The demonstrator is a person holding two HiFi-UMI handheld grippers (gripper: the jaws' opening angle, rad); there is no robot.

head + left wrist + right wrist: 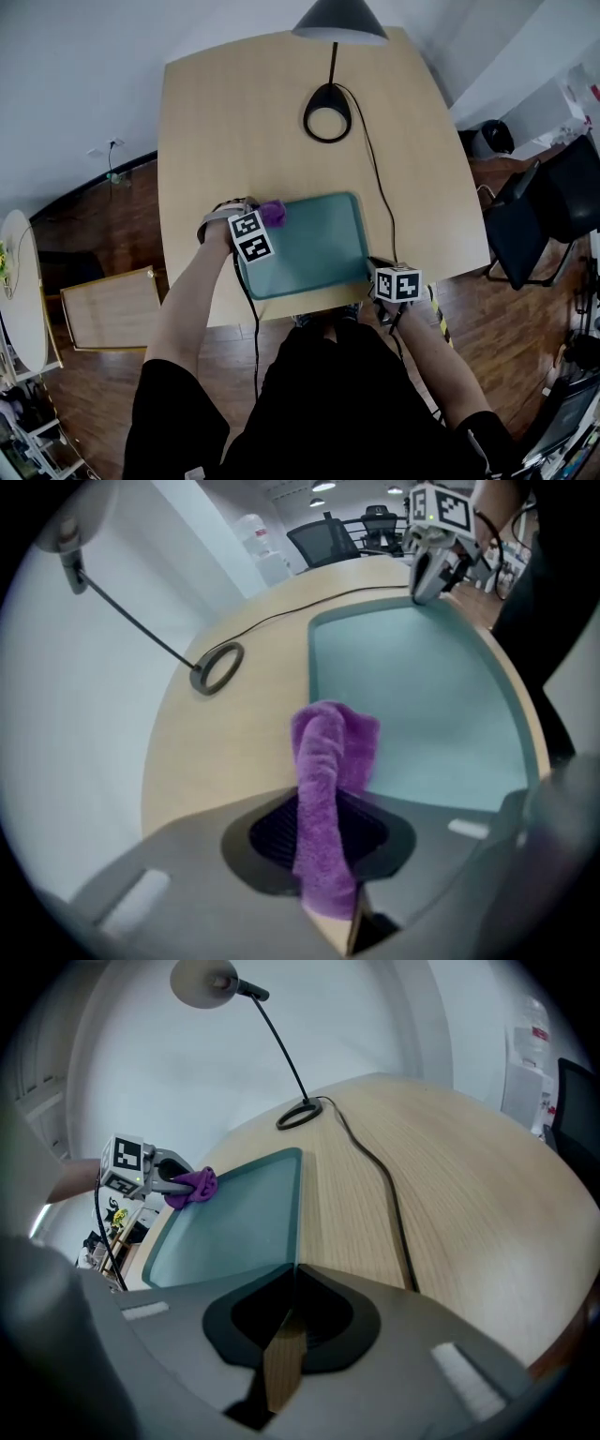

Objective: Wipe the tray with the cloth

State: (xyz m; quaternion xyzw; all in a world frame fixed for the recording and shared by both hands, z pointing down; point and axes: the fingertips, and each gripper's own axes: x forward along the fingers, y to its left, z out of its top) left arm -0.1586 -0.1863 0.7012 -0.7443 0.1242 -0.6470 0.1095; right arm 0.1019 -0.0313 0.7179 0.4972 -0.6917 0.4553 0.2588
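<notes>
The purple cloth [333, 752] was bunched into a thick roll and pinched between the pads of the left gripper [323, 808], whose fingers stood narrow and clamped on it. Its loose end stuck out past the fingertips, over the rim at the far-left corner of the tray [319, 248]. Whether that end pressed on the tray's surface could not be told. The tray, a shallow teal rectangle with rounded corners, lay flat with its long sides running left to right before the person. Its inside was bare apart from the cloth at that corner. At the tray's near-right corner, diagonally across from the cloth, the right gripper [292, 1274] had its fingers drawn together on the rim, tips meeting right at the corner. Under the tray was a light wooden table [244, 112], and the tray's near side sat close to the table's near edge. Beyond the tray's far side, well apart from it, stood the ring-shaped base of a black lamp [327, 112]. A dark cable [375, 178] ran from that base past the tray's right side. Off to the tray's right, clear of the table, a black chair [544, 211] stood on the wooden floor [103, 225].
</notes>
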